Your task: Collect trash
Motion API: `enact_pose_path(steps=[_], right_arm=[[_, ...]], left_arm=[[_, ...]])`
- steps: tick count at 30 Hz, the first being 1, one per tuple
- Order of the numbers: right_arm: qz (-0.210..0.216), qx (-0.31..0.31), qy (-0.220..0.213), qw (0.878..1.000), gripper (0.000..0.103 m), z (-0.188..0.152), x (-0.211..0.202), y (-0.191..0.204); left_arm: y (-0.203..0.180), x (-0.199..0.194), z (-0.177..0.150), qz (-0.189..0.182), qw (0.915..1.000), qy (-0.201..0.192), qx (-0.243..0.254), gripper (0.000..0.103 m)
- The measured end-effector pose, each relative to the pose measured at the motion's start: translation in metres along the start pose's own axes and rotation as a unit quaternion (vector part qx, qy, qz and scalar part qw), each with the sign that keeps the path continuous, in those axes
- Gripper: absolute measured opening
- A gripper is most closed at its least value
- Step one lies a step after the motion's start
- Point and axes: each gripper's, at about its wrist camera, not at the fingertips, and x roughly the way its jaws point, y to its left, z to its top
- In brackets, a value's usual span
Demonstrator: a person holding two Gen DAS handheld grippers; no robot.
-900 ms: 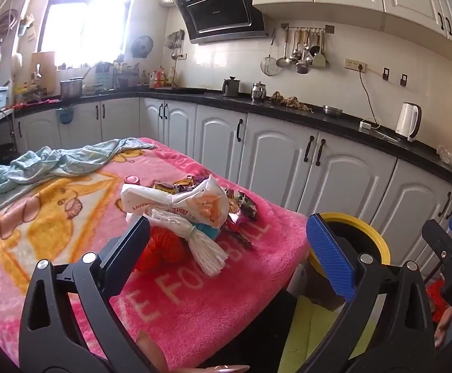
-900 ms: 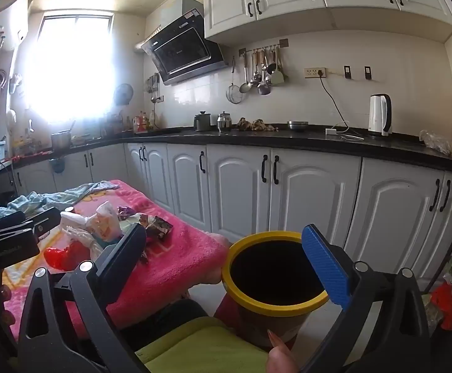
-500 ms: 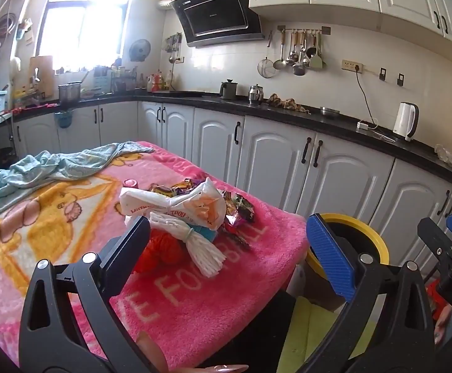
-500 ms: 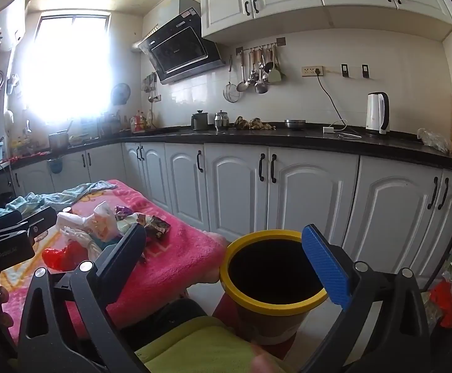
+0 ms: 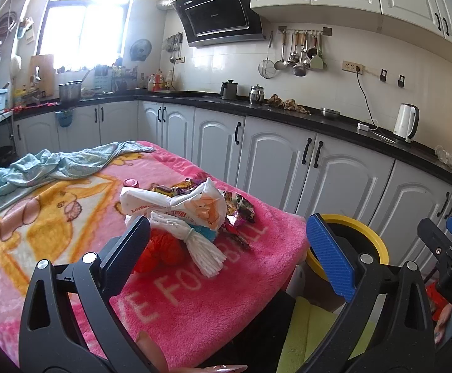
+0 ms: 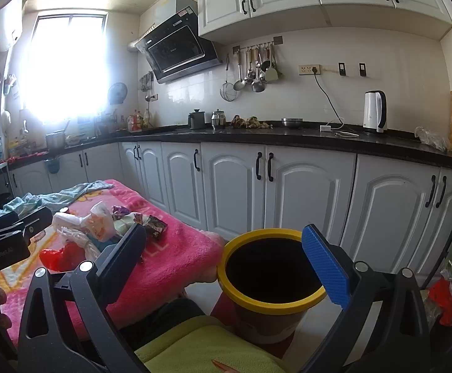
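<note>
Currently both tools hang short of the work. Your left gripper (image 5: 226, 245) has its jaws spread fully wide, nothing between them; same for your right gripper (image 6: 226, 253).

Trash location: a loose heap on the pink blanket (image 5: 195, 304) covering the tabletop, near the corner beside the bin. Heap holds a white plastic bag (image 5: 176, 205), a twisted white bundle (image 5: 195, 245), a red bag (image 5: 163, 251) and foil wrappers (image 5: 238, 211).

Risks, as judged:
- Bags overlap; closing on one may drag its neighbours off the edge onto the floor.
- Thin film may slip out of the jaws mid-carry.
- Plush blanket may get pinched along with a wrapper.
- Small wrappers may scatter if the heap is nudged.

Containers: yellow-rimmed bin (image 6: 235, 245) stands on the floor, touching the blanket's corner. Interior reads dark; no contents visible, bottom unseen. What the white bag holds, cannot tell.
</note>
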Motion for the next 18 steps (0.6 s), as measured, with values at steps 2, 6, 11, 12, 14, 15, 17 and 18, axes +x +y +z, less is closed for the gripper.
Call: enact_pose_path(steps=[2,6,11,12,14,15,17,18], right_arm=[[0.0,0.0,0.0,1.0,0.097,-0.0001,0.0001,-0.0001],[0.0,0.0,0.0,1.0,0.097,-0.0005,0.0003,-0.0004],[0.0,0.0,0.0,1.0,0.097,-0.0009,0.0006,-0.0004],[0.0,0.0,0.0,1.0,0.097,-0.0011,0.0005,-0.0003],[0.001,0.0,0.0,1.0,0.097,-0.0009,0.0008,-0.0003],[0.0,0.0,0.0,1.0,0.097,-0.001,0.0007,-0.0005],[0.0,0.0,0.0,1.0,0.097,-0.001,0.0008,-0.0004],[0.0,0.0,0.001,1.0,0.097,-0.001,0.0008,-0.0004]], left_arm=[[0.0026,0.0012,-0.0006,0.0,1.0,0.0,-0.001,0.092],[0.0004,0.0,0.0007,-0.001,1.0,0.0,-0.002,0.092],[0.0027,-0.0011,0.0007,-0.001,1.0,0.001,-0.003,0.092],[0.0032,-0.0016,0.0011,-0.001,1.0,0.002,-0.004,0.092],[0.0025,-0.0028,0.0022,0.0,1.0,0.002,-0.005,0.092],[0.002,-0.0035,0.0028,0.0,1.0,0.001,-0.005,0.092],[0.003,-0.0018,0.001,-0.001,1.0,0.001,-0.004,0.092],[0.0026,-0.002,0.0013,-0.001,1.0,0.002,-0.004,0.092]])
